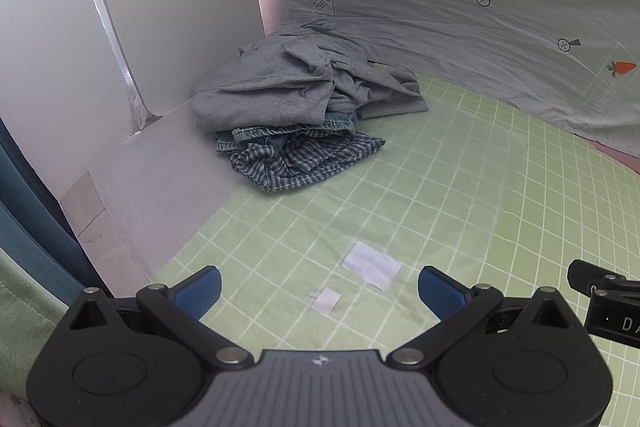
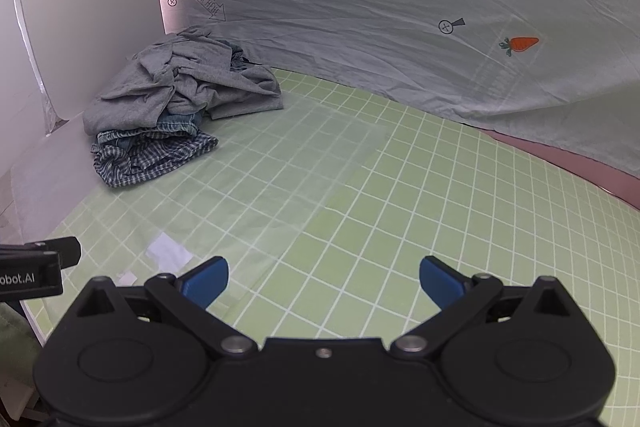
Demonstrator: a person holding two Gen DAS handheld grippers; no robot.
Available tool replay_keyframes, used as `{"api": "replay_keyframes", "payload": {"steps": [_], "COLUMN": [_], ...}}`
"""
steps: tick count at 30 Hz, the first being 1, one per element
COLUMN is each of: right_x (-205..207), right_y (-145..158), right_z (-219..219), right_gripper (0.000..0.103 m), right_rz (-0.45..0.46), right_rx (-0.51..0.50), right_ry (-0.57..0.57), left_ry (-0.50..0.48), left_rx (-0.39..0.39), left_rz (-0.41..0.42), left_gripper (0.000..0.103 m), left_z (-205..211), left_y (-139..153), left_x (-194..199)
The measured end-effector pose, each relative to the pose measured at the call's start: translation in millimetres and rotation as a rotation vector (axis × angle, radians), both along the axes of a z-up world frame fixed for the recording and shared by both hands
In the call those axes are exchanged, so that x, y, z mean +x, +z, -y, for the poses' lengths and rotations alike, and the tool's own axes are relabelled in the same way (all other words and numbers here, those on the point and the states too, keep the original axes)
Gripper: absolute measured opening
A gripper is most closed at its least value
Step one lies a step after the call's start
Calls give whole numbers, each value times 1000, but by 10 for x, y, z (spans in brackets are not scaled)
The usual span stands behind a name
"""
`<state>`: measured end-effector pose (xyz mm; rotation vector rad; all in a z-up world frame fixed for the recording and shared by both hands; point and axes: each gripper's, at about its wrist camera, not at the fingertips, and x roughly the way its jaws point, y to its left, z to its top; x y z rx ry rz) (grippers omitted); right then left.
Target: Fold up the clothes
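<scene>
At about eleven o'clock from both tools, in the far corner of the green grid-patterned mat (image 1: 460, 187), lies a crumpled pile of clothes (image 1: 296, 107): grey knit fabric over denim and a blue checked shirt (image 2: 152, 155). The left gripper (image 1: 320, 291) and the right gripper (image 2: 324, 279) both hang released, jaws spread wide, empty, well apart from the pile. Two white paper scraps (image 1: 372, 265) lie just ahead of the left gripper.

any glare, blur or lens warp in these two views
Left wrist view: fisheye bends the green grid sheet lines, corners dark, a hazy pale band crosses the sheet. Right wrist view: same bowing, a washed-out pale patch mid-sheet; the clothes pile stays fairly sharp.
</scene>
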<state>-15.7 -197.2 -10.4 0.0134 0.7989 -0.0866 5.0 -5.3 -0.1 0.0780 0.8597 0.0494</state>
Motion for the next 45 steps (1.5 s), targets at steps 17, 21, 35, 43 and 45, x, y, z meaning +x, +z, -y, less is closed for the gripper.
{"api": "replay_keyframes", "payload": {"steps": [17, 21, 35, 43, 45], "right_x": [15, 11, 39, 97, 118], "right_y": [4, 5, -2, -36, -46], "right_z": [4, 15, 32, 34, 26], "right_gripper": [103, 103, 103, 103, 103], "right_rz": [-5, -5, -8, -24, -27], "right_rx": [-2, -1, 4, 6, 3], "right_ry": [-8, -9, -24, -33, -32], "left_ry": [-7, -8, -21, -7, -8], "left_rx": [4, 2, -8, -12, -15], "left_rz": [-11, -12, -4, -7, -12], "left_gripper": [103, 103, 103, 103, 103], "left_z": [-14, -12, -3, -43, -50], "left_y": [-20, -28, -25, -51, -62], "left_x": [29, 34, 88, 172, 203]}}
